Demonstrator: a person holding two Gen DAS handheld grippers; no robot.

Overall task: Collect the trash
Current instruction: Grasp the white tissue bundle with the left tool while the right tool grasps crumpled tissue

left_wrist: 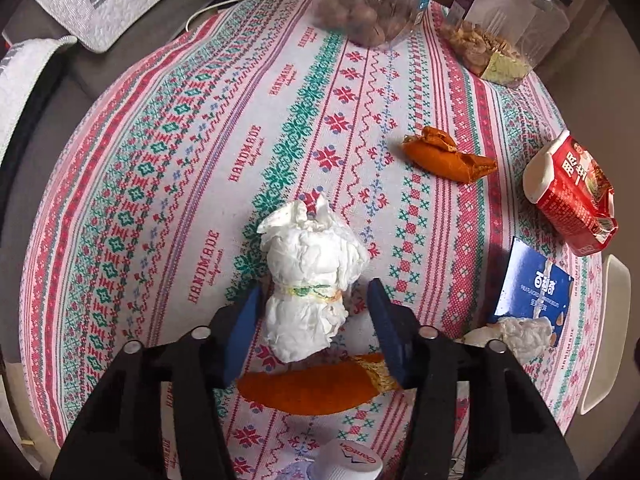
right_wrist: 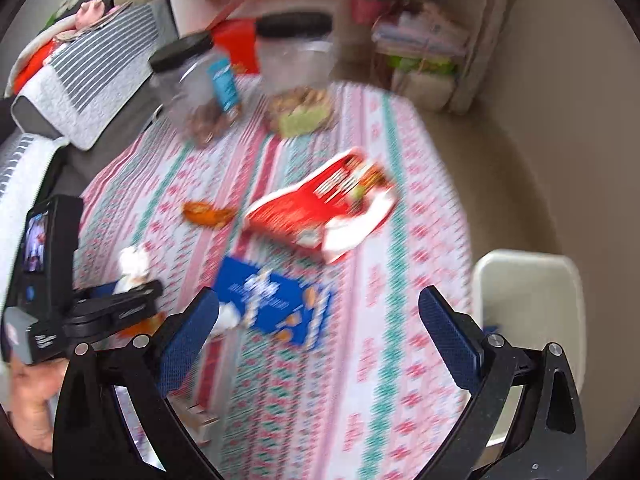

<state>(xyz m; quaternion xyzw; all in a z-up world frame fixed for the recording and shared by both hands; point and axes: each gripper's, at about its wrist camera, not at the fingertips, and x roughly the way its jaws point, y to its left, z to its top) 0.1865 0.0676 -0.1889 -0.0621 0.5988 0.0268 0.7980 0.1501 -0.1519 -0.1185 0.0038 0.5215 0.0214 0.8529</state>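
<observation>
Blurring most of the right wrist view. Straddling a crumpled white tissue wad (left_wrist: 310, 280) on the woven tablecloth (left_wrist: 160, 168), left gripper (left_wrist: 314, 300) half-spread, gripping nothing. Gaping wide, right gripper (right_wrist: 320, 312), empty above a glossy blue wrapper (right_wrist: 276, 304).

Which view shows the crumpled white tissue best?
Left wrist: the crumpled white tissue sits sharp between the open left gripper fingers. Right wrist shows it small, blurred, partly hidden behind that gripper.

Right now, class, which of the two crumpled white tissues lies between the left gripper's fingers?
The larger tissue wad, with a yellow-green band around its middle. The smaller tissue lies apart, by the blue packet.
</observation>
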